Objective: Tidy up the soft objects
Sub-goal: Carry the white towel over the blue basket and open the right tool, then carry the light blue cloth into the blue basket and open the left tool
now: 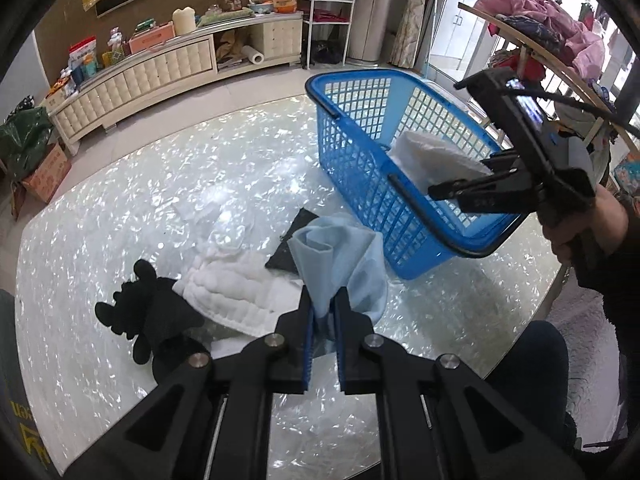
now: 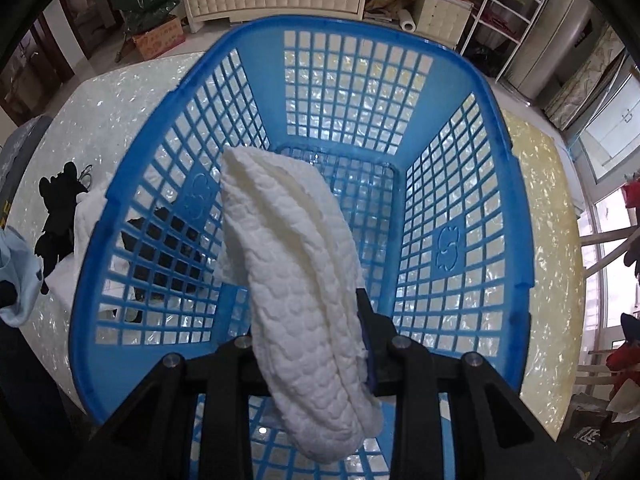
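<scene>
Dead centre of the right wrist view, a white quilted cloth (image 2: pixel 304 292) hangs from the right gripper (image 2: pixel 320 344), jaws pinched on it, over the blue plastic lattice basket (image 2: pixel 504 184), which looks empty otherwise. Lower middle of the left view, the left gripper (image 1: pixel 323 320) clamps a pale blue cloth (image 1: pixel 340 256). Still waiting on the pearly table (image 1: pixel 120 220): another white quilted towel (image 1: pixel 236 292), a black plush toy (image 1: pixel 148 312), a dark cloth (image 1: pixel 292 248). So barely started, I'd say.
</scene>
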`<action>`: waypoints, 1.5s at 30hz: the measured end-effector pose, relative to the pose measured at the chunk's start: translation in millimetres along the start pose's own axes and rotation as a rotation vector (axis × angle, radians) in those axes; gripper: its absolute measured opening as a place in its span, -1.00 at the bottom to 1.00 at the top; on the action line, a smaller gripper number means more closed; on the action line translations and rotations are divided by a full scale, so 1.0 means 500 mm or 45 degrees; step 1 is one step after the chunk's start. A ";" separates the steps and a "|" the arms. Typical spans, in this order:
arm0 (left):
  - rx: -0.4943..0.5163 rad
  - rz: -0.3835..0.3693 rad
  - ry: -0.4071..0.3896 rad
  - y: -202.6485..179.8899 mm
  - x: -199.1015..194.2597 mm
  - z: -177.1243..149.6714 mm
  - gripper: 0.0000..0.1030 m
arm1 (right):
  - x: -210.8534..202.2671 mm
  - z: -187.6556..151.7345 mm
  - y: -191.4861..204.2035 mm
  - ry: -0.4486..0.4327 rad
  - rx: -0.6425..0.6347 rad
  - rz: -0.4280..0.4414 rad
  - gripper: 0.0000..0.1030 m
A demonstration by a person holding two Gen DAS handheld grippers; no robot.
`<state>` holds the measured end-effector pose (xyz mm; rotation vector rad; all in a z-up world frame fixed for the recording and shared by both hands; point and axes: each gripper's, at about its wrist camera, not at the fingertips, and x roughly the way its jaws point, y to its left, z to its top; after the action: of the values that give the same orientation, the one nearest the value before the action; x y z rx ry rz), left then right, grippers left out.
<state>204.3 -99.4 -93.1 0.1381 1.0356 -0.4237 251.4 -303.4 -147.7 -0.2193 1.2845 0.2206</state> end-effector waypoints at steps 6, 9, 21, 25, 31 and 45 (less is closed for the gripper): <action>0.014 0.015 0.008 -0.008 0.007 0.009 -0.85 | 0.013 -0.005 0.003 0.025 0.008 0.001 -0.23; 0.021 0.019 0.008 -0.010 0.005 0.009 -0.85 | 0.014 -0.011 0.010 0.029 -0.007 -0.007 -0.05; 0.027 0.076 -0.019 -0.030 -0.010 0.023 -0.85 | -0.053 -0.043 0.023 -0.113 0.025 -0.184 1.00; 0.036 0.090 -0.029 -0.046 -0.009 0.035 -0.85 | -0.099 -0.068 0.017 -0.218 0.110 -0.082 1.00; 0.078 0.102 -0.063 -0.083 -0.016 0.057 -0.85 | -0.136 -0.102 0.024 -0.407 0.175 -0.126 1.00; 0.099 0.129 -0.101 -0.102 -0.010 0.102 -0.85 | -0.140 -0.130 0.085 -0.435 0.274 -0.027 1.00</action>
<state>222.4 -160.3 -58.3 0.2404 0.9305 -0.3748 160.7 -284.1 -99.4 -0.0090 0.9567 0.0945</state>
